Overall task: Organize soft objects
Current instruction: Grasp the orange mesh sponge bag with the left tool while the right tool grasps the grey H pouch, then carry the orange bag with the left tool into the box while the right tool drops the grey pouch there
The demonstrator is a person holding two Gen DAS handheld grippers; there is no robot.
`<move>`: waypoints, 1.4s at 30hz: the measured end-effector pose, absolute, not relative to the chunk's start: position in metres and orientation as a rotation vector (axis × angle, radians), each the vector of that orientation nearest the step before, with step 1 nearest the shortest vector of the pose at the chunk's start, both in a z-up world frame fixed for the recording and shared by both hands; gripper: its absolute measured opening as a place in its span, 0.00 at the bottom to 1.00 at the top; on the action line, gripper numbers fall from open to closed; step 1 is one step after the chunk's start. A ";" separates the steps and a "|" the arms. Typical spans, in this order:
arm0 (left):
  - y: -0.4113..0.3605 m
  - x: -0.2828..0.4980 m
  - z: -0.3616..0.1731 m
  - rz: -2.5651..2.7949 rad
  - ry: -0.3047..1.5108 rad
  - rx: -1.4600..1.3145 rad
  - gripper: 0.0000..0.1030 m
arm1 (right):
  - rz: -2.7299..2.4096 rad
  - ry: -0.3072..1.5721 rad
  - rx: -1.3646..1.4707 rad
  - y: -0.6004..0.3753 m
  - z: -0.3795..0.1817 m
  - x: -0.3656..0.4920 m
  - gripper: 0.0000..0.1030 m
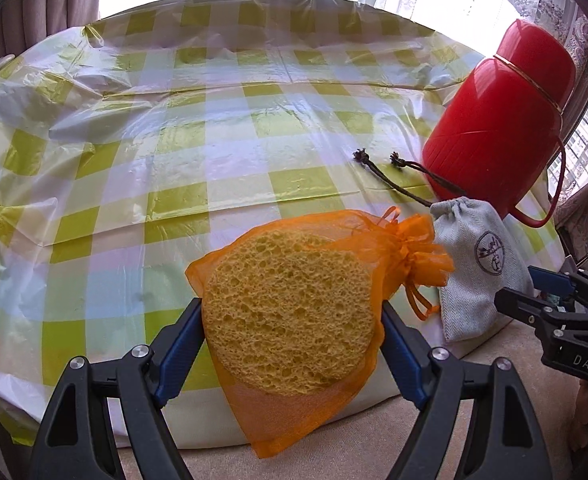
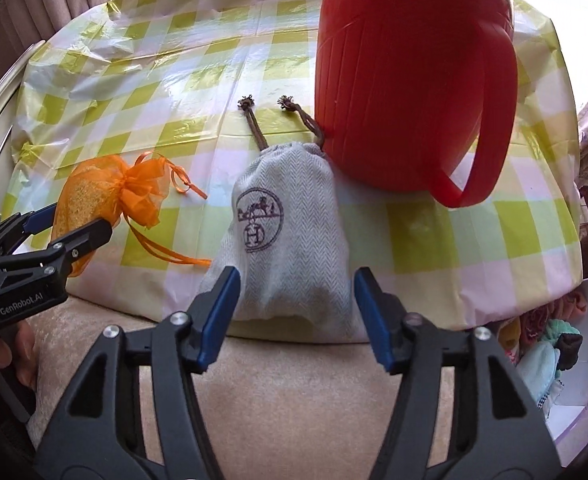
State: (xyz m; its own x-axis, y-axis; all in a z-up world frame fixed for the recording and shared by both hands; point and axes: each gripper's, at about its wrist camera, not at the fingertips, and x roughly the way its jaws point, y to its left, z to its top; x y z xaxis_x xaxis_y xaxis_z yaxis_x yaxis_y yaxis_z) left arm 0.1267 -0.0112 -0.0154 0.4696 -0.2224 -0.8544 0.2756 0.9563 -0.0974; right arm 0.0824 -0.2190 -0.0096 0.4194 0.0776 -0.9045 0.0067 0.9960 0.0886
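An orange mesh bag (image 1: pixel 290 312) with a round yellow sponge inside is clamped between the blue pads of my left gripper (image 1: pixel 292 320), lifted at the near edge of the table. From the right wrist view the same bag (image 2: pixel 94 184) shows at the left, in the left gripper (image 2: pixel 70 220). A grey drawstring pouch (image 2: pixel 290 240) with a round printed logo lies on the table's near edge, its bottom hanging over. My right gripper (image 2: pixel 295 292) stands open around the pouch's lower end, its right pad apart from the cloth. In the left wrist view, the pouch (image 1: pixel 477 272) lies beside the right gripper (image 1: pixel 525 288).
A tall red thermos jug (image 2: pixel 405 80) with a handle stands right behind the pouch, touching its cords. A green-checked plastic cloth covers the table (image 2: pixel 174 80). A box of soft items (image 2: pixel 553 344) sits low at the right. A beige surface (image 2: pixel 294 380) lies below the table edge.
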 end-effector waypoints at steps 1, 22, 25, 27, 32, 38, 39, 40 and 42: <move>-0.012 0.125 -0.015 -0.307 1.037 0.057 0.81 | 0.039 1.129 0.068 -0.221 -0.007 0.081 0.71; -0.023 0.105 -0.008 -0.294 1.025 0.083 0.81 | 0.094 1.150 -0.002 -0.209 -0.028 0.107 0.52; -0.026 0.101 -0.006 -0.299 1.020 0.086 0.81 | 0.100 1.123 0.010 -0.213 -0.020 0.097 0.48; -0.030 0.098 -0.004 -0.309 1.017 0.091 0.81 | 0.102 1.103 0.027 -0.219 -0.014 0.089 0.48; -0.044 0.090 0.000 -0.336 1.005 0.106 0.81 | 0.095 1.051 0.039 -0.236 0.002 0.064 0.44; -0.065 0.076 0.007 -0.378 0.997 0.106 0.81 | 0.069 1.008 0.069 -0.263 0.017 0.039 0.42; -0.069 0.074 0.008 -0.386 0.996 0.110 0.81 | 0.061 1.003 0.073 -0.268 0.020 0.035 0.42; -0.074 0.071 0.008 -0.394 0.995 0.116 0.81 | 0.055 0.998 0.079 -0.272 0.022 0.031 0.43; -0.084 0.066 0.010 -0.414 0.994 0.123 0.81 | 0.045 0.992 0.095 -0.281 0.026 0.024 0.42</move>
